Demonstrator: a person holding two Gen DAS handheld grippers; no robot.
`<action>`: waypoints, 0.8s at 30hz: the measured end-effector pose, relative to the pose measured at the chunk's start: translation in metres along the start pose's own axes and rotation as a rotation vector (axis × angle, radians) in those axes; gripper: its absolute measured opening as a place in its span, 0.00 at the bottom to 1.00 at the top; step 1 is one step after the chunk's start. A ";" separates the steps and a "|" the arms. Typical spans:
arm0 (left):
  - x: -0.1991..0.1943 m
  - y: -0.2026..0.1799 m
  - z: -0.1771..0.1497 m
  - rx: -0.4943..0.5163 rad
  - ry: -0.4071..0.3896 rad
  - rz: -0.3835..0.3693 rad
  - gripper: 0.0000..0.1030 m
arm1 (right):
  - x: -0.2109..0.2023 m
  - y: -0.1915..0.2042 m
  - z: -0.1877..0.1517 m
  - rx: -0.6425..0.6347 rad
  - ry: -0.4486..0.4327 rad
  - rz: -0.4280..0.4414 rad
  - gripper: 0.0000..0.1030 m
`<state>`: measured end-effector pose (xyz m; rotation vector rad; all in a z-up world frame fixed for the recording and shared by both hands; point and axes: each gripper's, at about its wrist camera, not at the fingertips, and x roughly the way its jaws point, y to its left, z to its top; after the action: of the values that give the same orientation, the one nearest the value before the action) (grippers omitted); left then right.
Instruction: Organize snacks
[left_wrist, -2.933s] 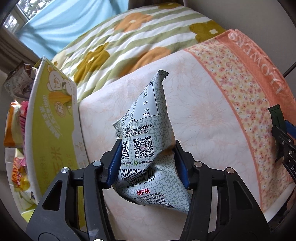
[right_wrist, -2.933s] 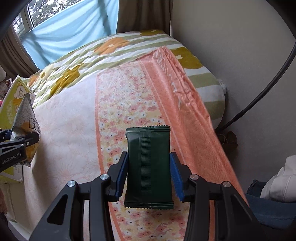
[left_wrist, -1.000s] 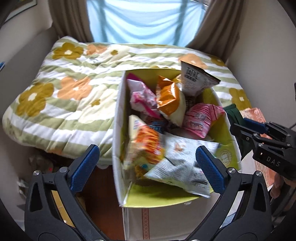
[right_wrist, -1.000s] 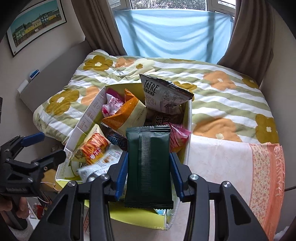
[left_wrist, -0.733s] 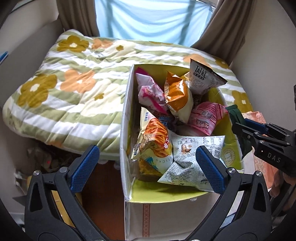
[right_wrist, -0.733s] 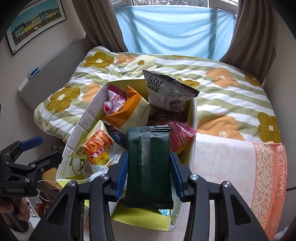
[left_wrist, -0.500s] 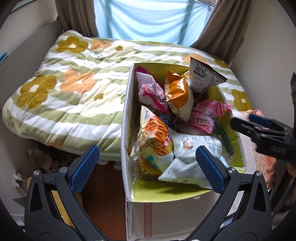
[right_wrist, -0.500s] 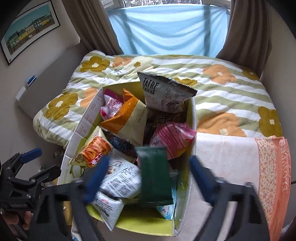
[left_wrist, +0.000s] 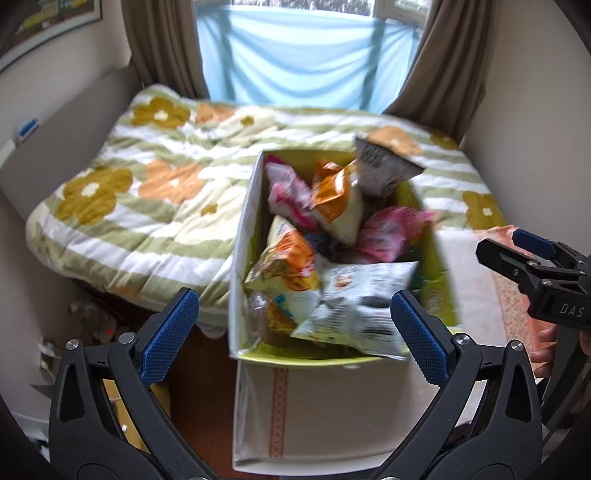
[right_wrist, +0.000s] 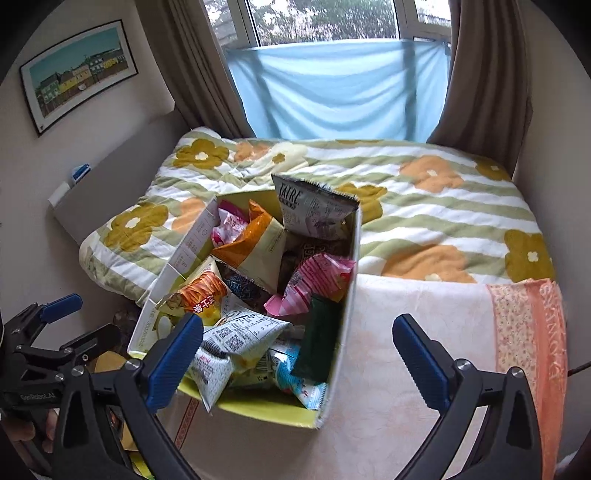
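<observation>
An open cardboard box (left_wrist: 243, 236) (right_wrist: 343, 295) with a yellow-green lining stands at the bed's edge, full of snack bags. The dark green packet (right_wrist: 317, 336) lies inside against the right wall. The white-grey bag (left_wrist: 354, 306) (right_wrist: 240, 336) lies on top at the near end. My left gripper (left_wrist: 295, 328) is open and empty, above and in front of the box. My right gripper (right_wrist: 299, 350) is open and empty above the box's near right corner. Each gripper shows in the other's view, the right one (left_wrist: 532, 266) and the left one (right_wrist: 51, 339).
A floral green-striped quilt (right_wrist: 424, 199) covers the bed, with a peach blanket (right_wrist: 424, 332) to the right of the box. A window with a blue cloth (right_wrist: 340, 85) and brown curtains is behind. Wooden floor with clutter (left_wrist: 92, 321) lies left of the box.
My right gripper opened and the dark green packet dropped into the box. My left gripper, open since a second ago, has pulled back a little. The white-grey bag settled in the box.
</observation>
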<state>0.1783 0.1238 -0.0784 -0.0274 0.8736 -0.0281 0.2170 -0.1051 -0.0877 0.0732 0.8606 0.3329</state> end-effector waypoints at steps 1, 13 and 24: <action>-0.008 -0.007 -0.001 0.008 -0.019 0.000 1.00 | -0.013 -0.003 -0.002 -0.008 -0.021 -0.007 0.99; -0.142 -0.089 -0.033 0.059 -0.294 -0.048 1.00 | -0.187 -0.044 -0.049 -0.025 -0.259 -0.258 0.99; -0.185 -0.114 -0.084 0.082 -0.360 -0.041 1.00 | -0.231 -0.048 -0.105 0.039 -0.299 -0.319 0.99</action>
<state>-0.0058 0.0158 0.0136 0.0261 0.5108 -0.0940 0.0108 -0.2310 0.0029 0.0202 0.5697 0.0036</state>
